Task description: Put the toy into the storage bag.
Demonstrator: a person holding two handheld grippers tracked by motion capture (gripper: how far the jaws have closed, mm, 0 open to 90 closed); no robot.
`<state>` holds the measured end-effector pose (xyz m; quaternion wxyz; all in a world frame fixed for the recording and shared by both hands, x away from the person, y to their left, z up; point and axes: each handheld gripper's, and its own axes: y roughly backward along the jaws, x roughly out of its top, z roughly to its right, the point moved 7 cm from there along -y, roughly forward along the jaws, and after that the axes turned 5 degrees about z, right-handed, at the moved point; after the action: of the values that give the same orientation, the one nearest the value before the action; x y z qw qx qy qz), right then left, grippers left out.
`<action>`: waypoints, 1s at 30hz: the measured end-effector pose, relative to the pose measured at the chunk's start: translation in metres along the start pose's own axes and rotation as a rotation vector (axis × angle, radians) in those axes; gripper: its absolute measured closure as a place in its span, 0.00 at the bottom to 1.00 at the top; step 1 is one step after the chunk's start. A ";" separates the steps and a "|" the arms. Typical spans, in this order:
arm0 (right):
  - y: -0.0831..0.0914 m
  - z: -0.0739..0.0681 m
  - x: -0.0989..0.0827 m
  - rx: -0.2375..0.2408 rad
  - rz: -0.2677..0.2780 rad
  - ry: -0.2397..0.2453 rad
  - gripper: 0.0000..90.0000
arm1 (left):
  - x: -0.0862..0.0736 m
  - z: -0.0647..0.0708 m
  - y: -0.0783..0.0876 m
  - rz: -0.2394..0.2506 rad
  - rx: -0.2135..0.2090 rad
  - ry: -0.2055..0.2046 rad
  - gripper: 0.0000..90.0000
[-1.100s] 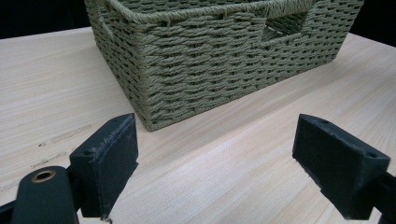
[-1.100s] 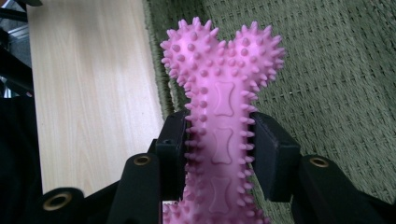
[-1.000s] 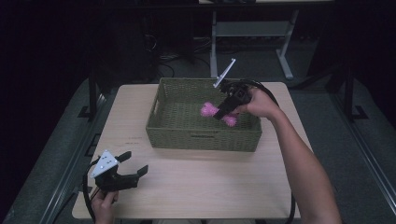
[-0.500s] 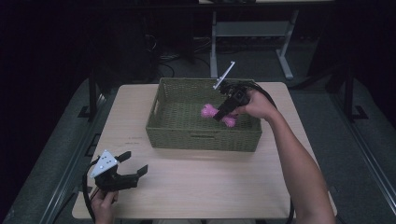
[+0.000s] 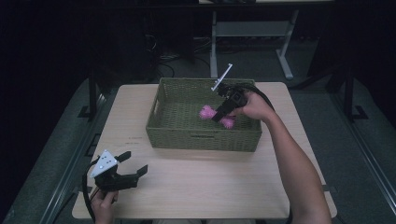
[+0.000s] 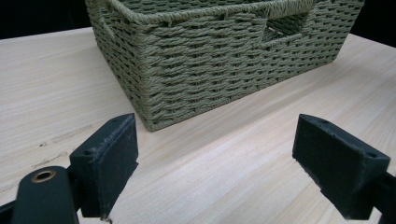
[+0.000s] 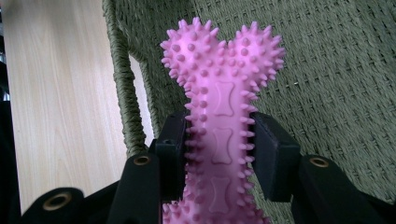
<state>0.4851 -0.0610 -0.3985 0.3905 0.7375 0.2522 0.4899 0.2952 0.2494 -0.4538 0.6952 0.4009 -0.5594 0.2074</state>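
Toward far edge of light wooden desk (image 5: 196,186): rectangular olive-green woven basket (image 5: 201,139) with cut-out handle slots. Inside basket, right half: pink spiky rubber bone-shaped toy (image 5: 206,112), pinched at its narrow middle by right gripper (image 5: 219,115), black pads pressed against both sides of shaft. Knobbed end of toy (image 7: 223,60) sticking up past pads in right gripper view, woven basket wall (image 7: 327,70) behind it, rim (image 7: 122,79) and bare desk (image 7: 60,93) at left. Toy low in basket; touching floor or not, cannot tell. Reaching over basket's right end: right forearm. Near left corner of desk, well apart from basket: left gripper (image 5: 133,165), jaws spread wide, nothing between. Basket corner (image 6: 140,88) just ahead of it in left gripper view, bare wood (image 6: 224,168) between pads.
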 end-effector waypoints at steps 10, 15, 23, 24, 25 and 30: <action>-0.002 0.002 -0.003 -0.001 -0.006 -0.009 0.64 | 0.000 0.001 0.000 0.001 -0.003 -0.002 0.15; -0.003 0.004 -0.006 -0.002 -0.004 -0.019 0.64 | 0.000 0.001 0.000 0.001 -0.003 -0.001 0.15; -0.007 0.007 -0.016 -0.006 -0.017 -0.038 0.64 | 0.000 0.002 -0.002 -0.003 -0.007 -0.005 0.15; -0.008 0.007 -0.017 -0.006 -0.018 -0.039 0.64 | 0.000 0.002 -0.002 -0.003 -0.007 -0.005 0.15; -0.008 0.007 -0.017 -0.006 -0.018 -0.039 0.64 | 0.000 0.002 -0.002 -0.003 -0.007 -0.005 0.15; -0.012 0.005 -0.018 0.001 -0.025 -0.040 0.64 | 0.000 0.000 -0.001 -0.003 -0.006 0.001 0.15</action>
<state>0.4829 -0.0694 -0.4193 0.4012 0.7441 0.2537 0.4701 0.2955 0.2491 -0.4542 0.6970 0.3997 -0.5589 0.2051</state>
